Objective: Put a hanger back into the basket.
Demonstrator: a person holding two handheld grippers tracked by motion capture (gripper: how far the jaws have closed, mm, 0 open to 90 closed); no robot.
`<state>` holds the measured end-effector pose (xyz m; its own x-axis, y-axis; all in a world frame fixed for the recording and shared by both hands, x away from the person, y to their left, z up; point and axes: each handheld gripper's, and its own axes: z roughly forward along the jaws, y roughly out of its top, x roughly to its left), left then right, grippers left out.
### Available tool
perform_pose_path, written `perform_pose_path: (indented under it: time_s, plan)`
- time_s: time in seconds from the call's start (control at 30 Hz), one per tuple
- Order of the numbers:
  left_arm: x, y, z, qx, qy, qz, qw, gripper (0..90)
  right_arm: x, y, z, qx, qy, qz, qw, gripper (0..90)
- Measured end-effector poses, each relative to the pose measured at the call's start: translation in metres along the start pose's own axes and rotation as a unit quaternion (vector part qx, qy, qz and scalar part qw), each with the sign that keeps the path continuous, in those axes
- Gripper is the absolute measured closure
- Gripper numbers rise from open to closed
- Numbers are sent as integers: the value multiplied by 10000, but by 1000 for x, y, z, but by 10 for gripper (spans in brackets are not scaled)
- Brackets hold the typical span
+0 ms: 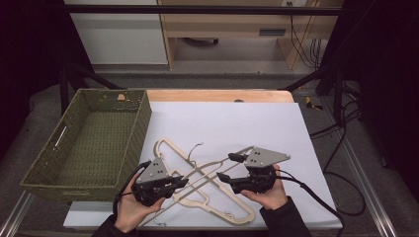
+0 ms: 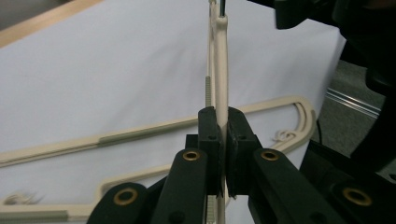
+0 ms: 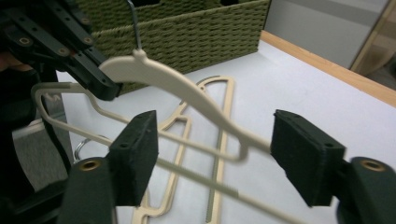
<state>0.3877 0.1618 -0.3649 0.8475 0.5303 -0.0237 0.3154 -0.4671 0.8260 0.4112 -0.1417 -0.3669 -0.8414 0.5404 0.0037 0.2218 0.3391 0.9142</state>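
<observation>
Two beige plastic hangers cross each other on the white sheet (image 1: 237, 123). My left gripper (image 1: 184, 182) is shut on one hanger (image 2: 220, 70), its pads (image 2: 208, 128) pressing the thin beige arm edge-on. That hanger (image 3: 187, 91) is lifted, with its wire hook up beside the left gripper (image 3: 100, 79). My right gripper (image 3: 215, 140) stands open around the hanger's far arm, and the pads (image 3: 137, 154) are clear of it. In the high view the right gripper (image 1: 225, 167) faces the left one across the hanger (image 1: 205, 173). The second hanger (image 2: 187, 123) lies flat on the sheet.
A green woven basket (image 1: 143, 123) stands at the left of the table, touching the sheet's edge; its wall (image 3: 196, 32) rises behind the hangers. A wooden table edge (image 1: 217, 95) runs along the back. Cables trail off to the right.
</observation>
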Motion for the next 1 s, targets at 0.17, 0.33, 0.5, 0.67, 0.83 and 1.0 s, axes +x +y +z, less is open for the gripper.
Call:
perform_pose_path:
  time_s: [0.17,0.33,0.5,0.67,0.83,1.0]
  plan:
    - [3,2,-9,-141,304,-165,9993,865,-16,-8,-11,-162,-297,400,9986,240]
    - [10,6,-21,-248,427,-189,9986,865,-28,-13,-22,-320,-625,611,9957,183]
    - [19,20,-39,-298,599,-81,9977,865,-36,-17,-33,-438,-874,709,9927,168]
    - [30,36,-63,-427,718,-43,9965,865,-42,-29,-45,-380,-1104,827,9897,122]
    - [46,48,-83,-489,738,19,9961,864,-49,-38,-56,-487,-1285,1019,9853,99]
    - [66,56,-96,-577,736,-41,9956,864,-54,-43,-65,-612,-1434,1140,9812,85]
